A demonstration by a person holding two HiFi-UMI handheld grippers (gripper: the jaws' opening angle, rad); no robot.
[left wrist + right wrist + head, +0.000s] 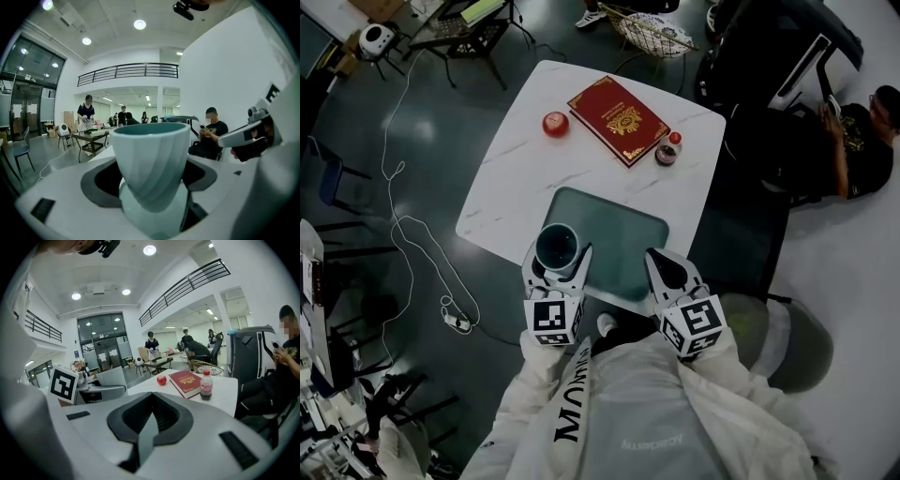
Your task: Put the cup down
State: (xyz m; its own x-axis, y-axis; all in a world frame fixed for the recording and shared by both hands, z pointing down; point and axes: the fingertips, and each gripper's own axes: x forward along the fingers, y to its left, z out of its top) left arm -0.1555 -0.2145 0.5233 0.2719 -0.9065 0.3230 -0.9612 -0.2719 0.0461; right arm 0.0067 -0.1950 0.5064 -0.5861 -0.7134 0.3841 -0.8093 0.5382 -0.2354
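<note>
Currently the left hand-held gripper (558, 269) has its jaws closed on the two sides of the cup (557, 245), which stands upright with its open mouth up, its long axis vertical, above the near left corner of the green mat (623, 234) on the desk (516, 169). I judge that the coming move is straight down, because the mat lies directly under the cup, though I cannot tell how high the cup hangs. The right hand-held gripper (664, 270) is beside it over the near edge of the mat, jaws together and holding nothing.
</note>
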